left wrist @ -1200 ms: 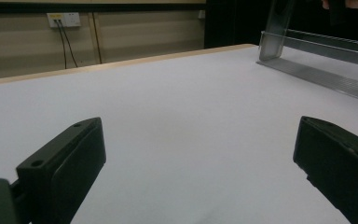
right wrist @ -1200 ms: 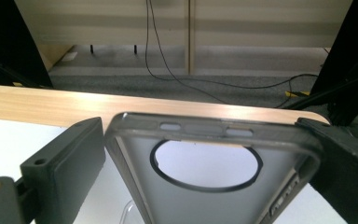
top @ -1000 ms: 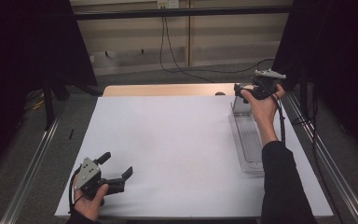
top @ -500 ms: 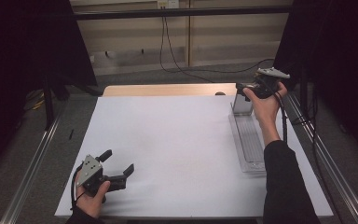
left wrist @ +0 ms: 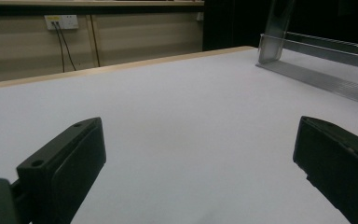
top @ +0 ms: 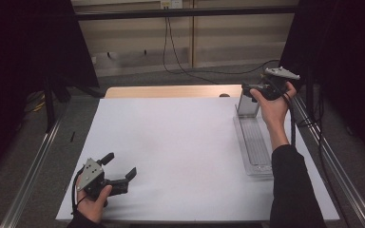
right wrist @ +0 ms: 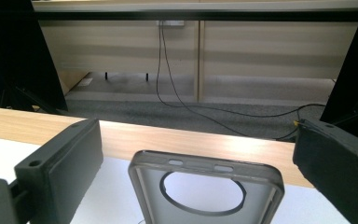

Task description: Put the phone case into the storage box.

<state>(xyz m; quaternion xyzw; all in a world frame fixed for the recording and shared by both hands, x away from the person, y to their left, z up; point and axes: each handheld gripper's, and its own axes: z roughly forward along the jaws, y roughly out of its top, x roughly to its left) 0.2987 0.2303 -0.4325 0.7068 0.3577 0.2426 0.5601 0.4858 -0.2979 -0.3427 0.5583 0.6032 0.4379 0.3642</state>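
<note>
A translucent grey phone case (top: pixel 247 105) with a round camera hole (right wrist: pixel 204 192) stands upright at the far end of a clear tray (top: pixel 255 142). My right gripper (top: pixel 253 90) hovers just above and behind its top edge. In the right gripper view the right gripper (right wrist: pixel 198 140) is open, and the case rises between the jaws without touching either. Near the front left corner of the white table (top: pixel 171 142), my left gripper (top: pixel 120 165) rests low and open with nothing between its jaws. From the left gripper view the left gripper (left wrist: pixel 198 154) faces the case (left wrist: pixel 275 32) and the tray (left wrist: pixel 321 79) far off.
The table's bare wooden strip (top: pixel 171 91) runs along the far edge. Beyond it the floor drops away, with cables (right wrist: pixel 182 98) trailing from a wall socket. Metal rails (top: pixel 323 156) flank both sides of the table.
The right hand and its gripper have drifted slightly right and up near the case's top. The left gripper has barely moved.
</note>
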